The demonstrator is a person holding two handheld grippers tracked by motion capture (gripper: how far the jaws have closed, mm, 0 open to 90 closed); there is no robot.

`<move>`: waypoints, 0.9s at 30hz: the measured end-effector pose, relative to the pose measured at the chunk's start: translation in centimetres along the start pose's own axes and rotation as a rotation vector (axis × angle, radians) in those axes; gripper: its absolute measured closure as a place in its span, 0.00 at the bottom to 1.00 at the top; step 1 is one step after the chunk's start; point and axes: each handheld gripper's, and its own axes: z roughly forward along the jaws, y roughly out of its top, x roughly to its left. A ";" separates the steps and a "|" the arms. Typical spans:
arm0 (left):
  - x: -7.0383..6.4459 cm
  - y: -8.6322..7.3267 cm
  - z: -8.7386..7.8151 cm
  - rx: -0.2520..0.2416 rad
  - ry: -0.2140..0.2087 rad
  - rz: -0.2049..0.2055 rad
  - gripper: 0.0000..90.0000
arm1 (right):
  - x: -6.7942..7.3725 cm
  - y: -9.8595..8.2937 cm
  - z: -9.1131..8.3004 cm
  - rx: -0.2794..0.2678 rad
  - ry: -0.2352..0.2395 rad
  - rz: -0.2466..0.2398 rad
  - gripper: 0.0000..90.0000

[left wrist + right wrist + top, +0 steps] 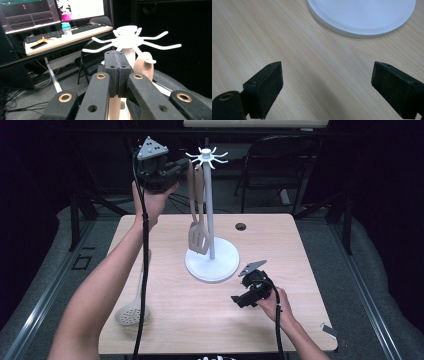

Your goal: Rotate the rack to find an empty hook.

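A white utensil stand (209, 205) rises from a round base (220, 267) at the table's middle, with a ring of hooks (130, 40) on top. A beige slotted spatula (198, 237) hangs from one hook by its handle loop (143, 65). My left gripper (182, 166) is held high beside the hooks, just left of the handle. Its jaws (117, 60) are pressed together with nothing visible between them. My right gripper (235, 300) sits low over the table, right of the base, open and empty (327, 85). A beige skimmer (132, 312) lies at the front left, partly under the forearm.
A round grommet hole (241, 226) sits near the table's far edge. A black folding chair (280, 165) stands behind the table. A desk with keyboards and monitors (57, 32) is beyond the stand. A small white scrap (327, 330) lies at the front right corner.
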 end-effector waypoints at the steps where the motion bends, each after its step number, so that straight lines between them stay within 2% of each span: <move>1: 0.0 0.0 0.0 0.000 0.000 0.000 1.00 | 0.0 0.0 0.0 0.000 -0.001 0.000 0.11; 5: 0.5 0.0 0.3 0.000 0.015 -0.007 1.00 | 0.0 0.0 0.0 -0.002 -0.003 -0.001 0.11; 8: 0.7 0.0 0.4 0.000 0.010 -0.012 1.00 | 0.0 0.0 0.0 -0.001 -0.002 -0.002 0.11; 14: 0.4 -0.1 -0.7 -0.031 -0.010 -0.025 1.00 | -0.1 0.0 -0.1 0.010 -0.005 -0.005 0.11; 17: -0.2 -0.1 -1.8 -0.051 -0.043 -0.014 1.00 | -0.1 0.0 -0.1 0.009 -0.005 -0.008 0.11; 19: -0.4 0.0 -2.0 -0.048 -0.052 -0.008 1.00 | 0.0 0.0 0.0 0.006 -0.004 -0.006 0.11; 21: -1.0 0.1 -2.3 -0.048 -0.081 0.005 1.00 | 0.1 0.1 0.0 0.018 -0.002 -0.017 0.11; 24: -1.6 0.2 -2.0 -0.029 -0.092 0.027 1.00 | 0.1 0.2 0.1 0.012 0.000 -0.010 0.11; 27: -1.8 0.3 -1.7 -0.021 -0.086 0.041 1.00 | 0.1 0.1 0.1 0.013 0.002 -0.010 0.11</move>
